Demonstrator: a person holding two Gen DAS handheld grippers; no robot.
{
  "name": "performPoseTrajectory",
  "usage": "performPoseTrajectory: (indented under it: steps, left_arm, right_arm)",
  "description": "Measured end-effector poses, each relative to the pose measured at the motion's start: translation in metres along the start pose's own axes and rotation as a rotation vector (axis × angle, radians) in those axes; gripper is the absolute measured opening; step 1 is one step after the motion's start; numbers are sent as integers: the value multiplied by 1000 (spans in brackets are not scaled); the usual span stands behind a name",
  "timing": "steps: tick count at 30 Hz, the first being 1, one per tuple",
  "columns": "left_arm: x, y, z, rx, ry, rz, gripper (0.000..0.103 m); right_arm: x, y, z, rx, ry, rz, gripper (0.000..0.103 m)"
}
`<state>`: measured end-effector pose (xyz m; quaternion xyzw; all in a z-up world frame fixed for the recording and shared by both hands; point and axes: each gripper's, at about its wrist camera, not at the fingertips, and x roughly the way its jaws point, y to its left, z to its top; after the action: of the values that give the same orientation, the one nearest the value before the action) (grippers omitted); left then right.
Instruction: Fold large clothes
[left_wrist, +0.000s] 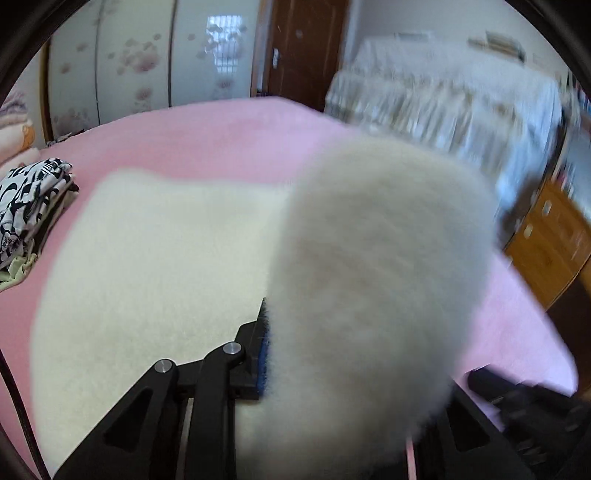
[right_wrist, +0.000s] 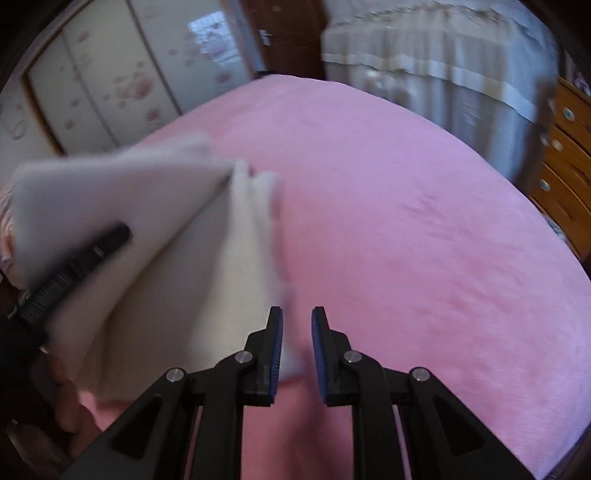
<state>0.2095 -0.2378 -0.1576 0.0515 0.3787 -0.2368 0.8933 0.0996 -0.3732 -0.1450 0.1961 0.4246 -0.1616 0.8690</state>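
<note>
We are keeping a folded patterned stack (left_wrist: 26, 206) at far left, apparently done. Our left gripper (left_wrist: 332, 347) is pinching the fluffy cream garment (left_wrist: 166, 258), carrying a flap over mid-fold on the pink bed (right_wrist: 406, 221). Our right gripper (right_wrist: 297, 354) is hovering with fingers slightly spread, empty.

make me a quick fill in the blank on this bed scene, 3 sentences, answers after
1. The fluffy cream garment lies on a bed cover whose colour is ____.
2. The left gripper has a fold of the cream garment clamped between its ____.
3. In the right wrist view, the space between the right gripper's blue pads holds ____; the garment lies off to one side.

Missing words: pink; fingers; nothing
</note>
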Motion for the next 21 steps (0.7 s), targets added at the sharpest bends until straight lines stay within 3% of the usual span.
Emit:
performPoseTrajectory:
  steps: [1, 2, 3, 5, 9, 12, 13, 14, 17, 21]
  left_arm:
    - [0, -5, -5, 22, -17, 18, 25]
    - [-3, -10, -6, 54, -34, 24, 38]
    - [-5, -11, -4, 64, -26, -10, 64]
    - [-17, -10, 3, 59, 6, -105, 81]
    - [-50, -2, 21, 73, 38, -144, 81]
    - [-79, 23, 31, -1, 51, -174, 82]
    - [-89, 30, 32, -34, 51, -183, 82]
    - [-93, 38, 38, -61, 50, -173, 82]
    - [-115, 84, 38, -160, 39, -136, 88]
    - [-121, 134, 30, -211, 45, -21, 88]
  right_arm:
    - [2, -11, -4, 11, 16, -24, 16]
    - [5, -17, -6, 20, 32, -35, 16]
    - [7, -20, -8, 27, 45, -34, 16]
    - [6, -22, -9, 27, 52, -24, 16]
    - [0, -14, 2, 7, 58, 30, 17]
    - [-9, -6, 20, -8, 41, 84, 30]
    - [-14, -3, 24, -12, 31, 105, 39]
    - [-20, 1, 30, -20, 20, 127, 44]
    - [-37, 14, 46, -47, -3, 197, 47]
    - [-46, 41, 62, -108, 14, 277, 55]
